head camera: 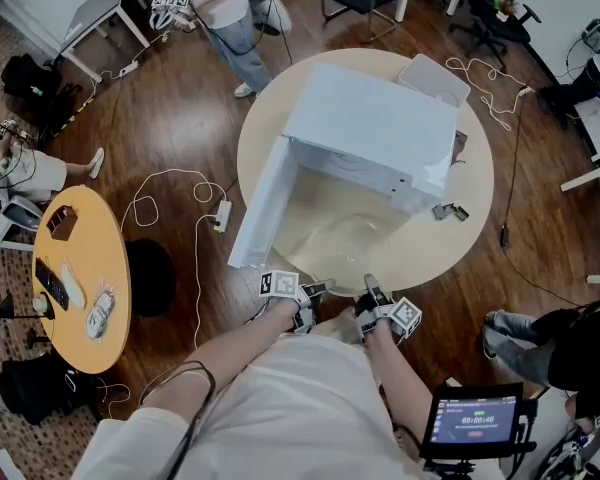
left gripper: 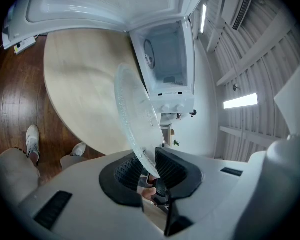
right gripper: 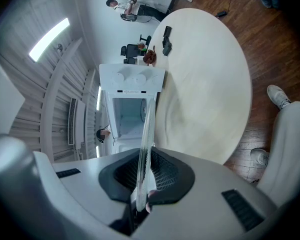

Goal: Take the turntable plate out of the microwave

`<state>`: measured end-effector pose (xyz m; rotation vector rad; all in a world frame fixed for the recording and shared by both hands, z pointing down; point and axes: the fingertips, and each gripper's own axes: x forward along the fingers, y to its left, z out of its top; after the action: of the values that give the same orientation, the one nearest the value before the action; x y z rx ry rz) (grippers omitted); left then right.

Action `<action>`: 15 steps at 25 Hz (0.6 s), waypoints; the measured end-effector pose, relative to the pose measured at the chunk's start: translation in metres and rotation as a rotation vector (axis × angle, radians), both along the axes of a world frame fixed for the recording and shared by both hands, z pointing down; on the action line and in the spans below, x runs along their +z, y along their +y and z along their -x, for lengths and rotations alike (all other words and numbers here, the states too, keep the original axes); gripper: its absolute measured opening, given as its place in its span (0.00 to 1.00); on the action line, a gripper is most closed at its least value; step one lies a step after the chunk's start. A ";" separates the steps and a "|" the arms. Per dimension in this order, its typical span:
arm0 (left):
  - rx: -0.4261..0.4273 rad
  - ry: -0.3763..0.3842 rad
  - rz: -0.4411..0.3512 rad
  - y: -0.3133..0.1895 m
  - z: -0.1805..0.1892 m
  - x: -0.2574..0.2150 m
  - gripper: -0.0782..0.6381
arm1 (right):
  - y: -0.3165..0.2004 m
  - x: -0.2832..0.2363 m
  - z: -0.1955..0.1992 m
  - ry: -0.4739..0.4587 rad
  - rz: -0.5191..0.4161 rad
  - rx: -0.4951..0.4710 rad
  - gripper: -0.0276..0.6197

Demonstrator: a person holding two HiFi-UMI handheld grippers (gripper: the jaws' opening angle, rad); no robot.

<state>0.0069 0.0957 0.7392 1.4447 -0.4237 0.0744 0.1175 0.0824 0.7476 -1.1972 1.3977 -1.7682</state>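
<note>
The clear glass turntable plate [head camera: 345,243] hangs just above the round beige table [head camera: 460,238], in front of the white microwave [head camera: 370,128], whose door [head camera: 260,208] stands wide open. My left gripper [head camera: 315,290] is shut on the plate's near rim. My right gripper [head camera: 372,290] is shut on the same rim, close beside it. In the left gripper view the plate [left gripper: 135,114] rises tilted from between the pads of my left gripper [left gripper: 149,166], with the empty microwave cavity [left gripper: 165,59] beyond. In the right gripper view the plate [right gripper: 146,129] shows edge-on in my right gripper [right gripper: 142,176].
A white tub [head camera: 435,76] stands behind the microwave, and small dark objects [head camera: 450,211] lie on the table to its right. A small yellow table [head camera: 80,278] stands at the left. Cables [head camera: 195,228] run over the wooden floor. A person [head camera: 230,18] stands at the back. A screen [head camera: 475,420] is near my right elbow.
</note>
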 end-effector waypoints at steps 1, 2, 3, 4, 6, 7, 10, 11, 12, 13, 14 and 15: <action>0.001 0.000 0.000 0.000 0.000 0.000 0.19 | 0.000 0.000 0.000 0.000 0.001 0.000 0.09; 0.002 0.001 -0.001 0.000 0.000 0.000 0.19 | 0.000 0.001 0.000 -0.001 0.002 0.000 0.09; 0.003 0.002 -0.001 0.000 0.000 0.000 0.19 | 0.001 0.001 0.000 -0.001 0.003 0.000 0.09; 0.004 0.003 -0.001 0.001 0.000 0.000 0.19 | 0.001 0.002 0.000 0.002 0.004 -0.002 0.09; 0.005 0.004 0.000 0.002 0.001 0.001 0.19 | 0.003 0.004 0.000 0.010 0.007 -0.005 0.09; 0.006 0.003 0.000 0.002 0.001 0.002 0.19 | 0.003 0.004 0.000 0.010 0.009 -0.005 0.09; 0.011 0.000 0.006 0.003 0.001 0.004 0.19 | 0.005 0.007 0.000 0.010 0.020 -0.003 0.09; 0.013 0.000 0.007 0.003 0.001 0.005 0.19 | 0.005 0.007 0.000 0.008 0.021 -0.002 0.09; 0.014 0.000 0.007 0.003 0.001 0.005 0.19 | 0.005 0.007 0.000 0.005 0.018 -0.001 0.09; 0.015 0.000 0.007 0.002 0.000 0.005 0.19 | 0.004 0.007 0.000 0.003 0.016 -0.001 0.09; 0.015 0.001 0.007 0.002 0.000 0.006 0.19 | 0.003 0.008 -0.001 0.005 0.016 -0.002 0.09; 0.015 0.002 0.008 0.002 -0.001 0.006 0.19 | 0.003 0.009 -0.002 0.009 0.017 -0.004 0.09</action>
<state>0.0075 0.0972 0.7451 1.4396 -0.4104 0.0868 0.1192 0.0854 0.7567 -1.2138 1.3938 -1.7834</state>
